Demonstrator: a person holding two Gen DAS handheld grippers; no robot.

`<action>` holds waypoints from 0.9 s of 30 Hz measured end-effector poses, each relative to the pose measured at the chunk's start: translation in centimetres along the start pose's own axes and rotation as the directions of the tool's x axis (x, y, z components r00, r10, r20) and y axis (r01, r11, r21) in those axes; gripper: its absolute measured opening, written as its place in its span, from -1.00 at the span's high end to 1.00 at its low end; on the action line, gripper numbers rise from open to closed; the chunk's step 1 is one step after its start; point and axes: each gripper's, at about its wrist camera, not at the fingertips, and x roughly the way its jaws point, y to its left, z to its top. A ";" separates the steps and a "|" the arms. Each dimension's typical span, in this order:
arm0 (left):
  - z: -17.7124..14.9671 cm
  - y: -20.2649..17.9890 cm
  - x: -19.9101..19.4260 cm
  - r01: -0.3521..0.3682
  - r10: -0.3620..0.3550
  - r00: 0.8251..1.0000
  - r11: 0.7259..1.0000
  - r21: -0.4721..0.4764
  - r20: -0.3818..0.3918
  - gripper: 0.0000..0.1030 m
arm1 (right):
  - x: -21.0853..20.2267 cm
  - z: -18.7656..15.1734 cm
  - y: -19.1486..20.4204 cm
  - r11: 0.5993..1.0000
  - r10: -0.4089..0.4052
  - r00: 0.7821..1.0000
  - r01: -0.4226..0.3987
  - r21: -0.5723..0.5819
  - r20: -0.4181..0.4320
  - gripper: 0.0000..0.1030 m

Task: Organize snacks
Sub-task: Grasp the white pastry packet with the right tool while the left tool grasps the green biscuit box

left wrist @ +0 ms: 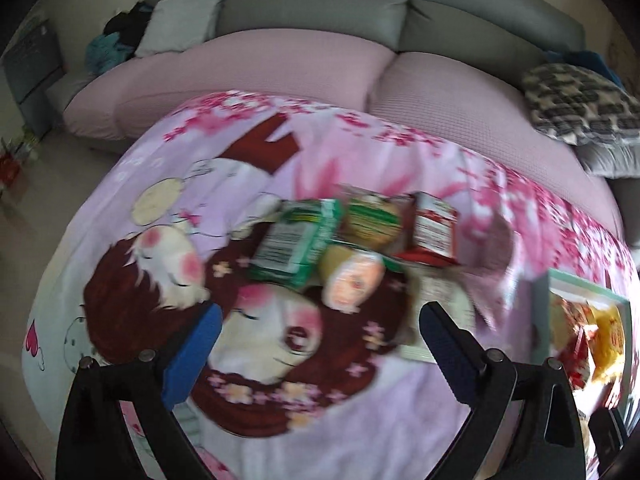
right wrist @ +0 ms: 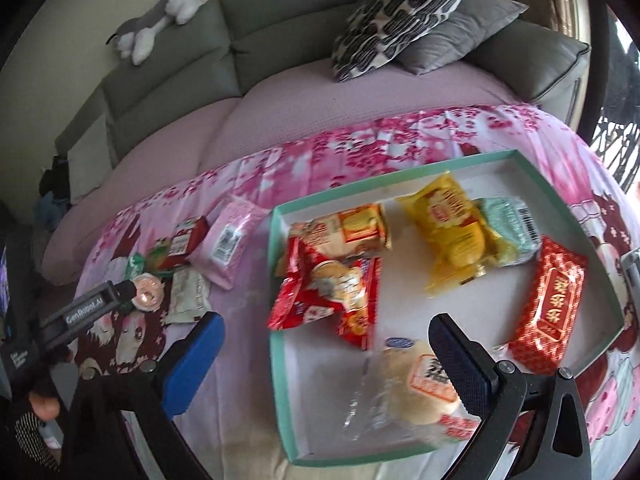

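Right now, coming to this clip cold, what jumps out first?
A teal-rimmed tray full of bright snack packets sits on a pink cartoon blanket, with a glossy red packet at its right side. To the tray's left lies a loose pile of snacks, a green box among them. Both claws, left and right, are open and empty.

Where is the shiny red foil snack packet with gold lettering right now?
In the right wrist view, the red foil snack packet lies inside the teal-rimmed tray, at its right edge, right of the yellow snack bag and beyond the open right gripper.
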 end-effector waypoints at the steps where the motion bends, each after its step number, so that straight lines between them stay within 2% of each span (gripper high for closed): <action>1: 0.3 0.9 0.2 0.002 -0.002 1.000 1.000 -0.018 -0.004 -0.92 | 0.1 -0.1 0.3 1.000 -0.005 1.000 0.005 -0.011 0.000 -1.00; 5: 1.0 3.3 0.9 0.023 -0.024 1.000 0.997 -0.068 -0.016 -0.92 | 0.4 -0.5 1.5 0.998 -0.020 1.000 0.021 -0.061 0.020 -0.98; 8: 1.4 4.3 1.5 0.032 -0.034 0.999 0.997 -0.070 -0.022 -0.92 | 0.3 -0.6 2.6 0.996 -0.008 0.999 0.012 -0.090 0.039 -0.84; 11: 2.0 5.0 2.1 0.026 -0.028 0.999 0.998 -0.065 -0.026 -0.92 | 0.4 -0.5 4.5 0.991 0.024 0.998 -0.016 -0.131 0.059 -0.77; 13: 2.4 5.6 2.8 0.047 -0.050 0.998 0.996 -0.074 -0.038 -0.92 | 0.6 -0.4 5.9 0.988 0.056 0.997 -0.047 -0.148 0.058 -0.69; 18: 3.4 6.4 4.8 0.120 -0.130 0.988 0.986 -0.113 -0.082 -0.92 | 3.1 -0.2 9.9 0.973 0.095 0.995 -0.095 -0.209 -0.007 -0.58; 22: 4.1 6.4 6.9 0.197 -0.210 0.970 0.974 -0.112 -0.125 -0.92 | 5.8 -0.1 12.3 0.965 0.103 0.992 -0.118 -0.233 -0.073 -0.51; 27: 4.6 6.0 9.0 0.204 -0.214 0.965 0.976 -0.081 -0.152 -0.86 | 9.6 -0.3 14.2 0.961 0.110 0.983 -0.143 -0.238 -0.148 -0.49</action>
